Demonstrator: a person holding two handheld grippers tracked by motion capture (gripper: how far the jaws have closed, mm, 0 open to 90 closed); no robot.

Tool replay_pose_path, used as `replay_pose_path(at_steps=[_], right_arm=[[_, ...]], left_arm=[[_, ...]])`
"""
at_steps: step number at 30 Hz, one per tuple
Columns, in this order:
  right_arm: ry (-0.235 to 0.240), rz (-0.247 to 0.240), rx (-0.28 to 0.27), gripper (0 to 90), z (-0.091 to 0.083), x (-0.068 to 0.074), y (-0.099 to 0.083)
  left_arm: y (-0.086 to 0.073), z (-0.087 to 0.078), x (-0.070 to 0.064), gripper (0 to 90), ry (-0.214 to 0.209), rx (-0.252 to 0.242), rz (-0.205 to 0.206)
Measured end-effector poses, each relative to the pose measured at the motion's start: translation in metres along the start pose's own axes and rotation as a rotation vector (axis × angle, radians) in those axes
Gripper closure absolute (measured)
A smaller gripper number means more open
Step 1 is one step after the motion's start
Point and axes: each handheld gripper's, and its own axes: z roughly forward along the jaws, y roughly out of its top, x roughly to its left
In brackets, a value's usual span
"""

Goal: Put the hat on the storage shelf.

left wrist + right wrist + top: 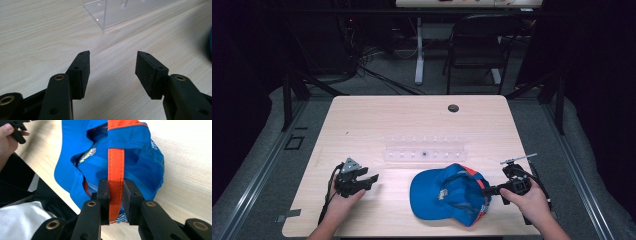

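Observation:
A blue cap (447, 192) with orange trim lies upside down on the wooden table (412, 115), near the front edge, right of centre. My right gripper (488, 190) is shut on the cap's orange back strap (115, 170), which runs between the jaws of my right gripper (115, 188). My left gripper (372, 180) rests low over the table at the front left, open, well apart from the cap. Its jaws (112, 62) hold nothing, with bare wood between them. The cap's blue edge (210, 45) shows at the far right.
A clear acrylic rack (424, 149) lies across the table's middle, behind the cap; its corner (110, 12) is just ahead of my left gripper. A round cable hole (453, 108) sits near the far edge. A chair (477, 45) and desk leg stand beyond the table.

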Motion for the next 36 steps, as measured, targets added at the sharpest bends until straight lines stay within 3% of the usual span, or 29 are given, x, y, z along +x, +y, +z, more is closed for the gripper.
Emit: replay_pose_path(at_steps=[3, 4, 6, 14, 22, 26, 34, 36], right_arm=[[-0.035, 0.013, 0.019, 77.6, -0.003, 0.004, 0.005], [-0.039, 0.034, 0.002, 77.7, -0.002, 0.006, 0.006], [-0.038, 0.022, 0.025, 77.7, -0.004, 0.005, 0.008], [-0.050, 0.080, 0.075, 77.7, -0.014, 0.019, 0.025], [-0.098, 0.105, 0.147, 77.8, -0.025, 0.035, 0.046], [-0.120, 0.137, 0.151, 77.9, -0.029, 0.043, 0.056], [-0.132, 0.135, 0.177, 77.9, -0.033, 0.054, 0.066], [-0.155, 0.137, 0.180, 77.9, -0.034, 0.060, 0.069]], left_arm=[[0.000, 0.000, 0.000, 46.1, 0.001, 0.000, 0.004], [0.000, 0.000, 0.000, 46.1, 0.000, 0.000, 0.004], [0.000, 0.000, 0.000, 46.1, 0.001, -0.001, 0.003], [0.000, 0.000, 0.000, 46.0, 0.000, 0.000, -0.001], [0.000, 0.000, -0.001, 46.0, -0.002, -0.003, 0.003], [0.000, 0.000, 0.000, 46.0, -0.003, -0.001, 0.003], [0.000, 0.000, 0.000, 46.0, -0.005, 0.001, 0.000], [0.000, 0.001, -0.001, 46.0, -0.003, -0.003, -0.001]])
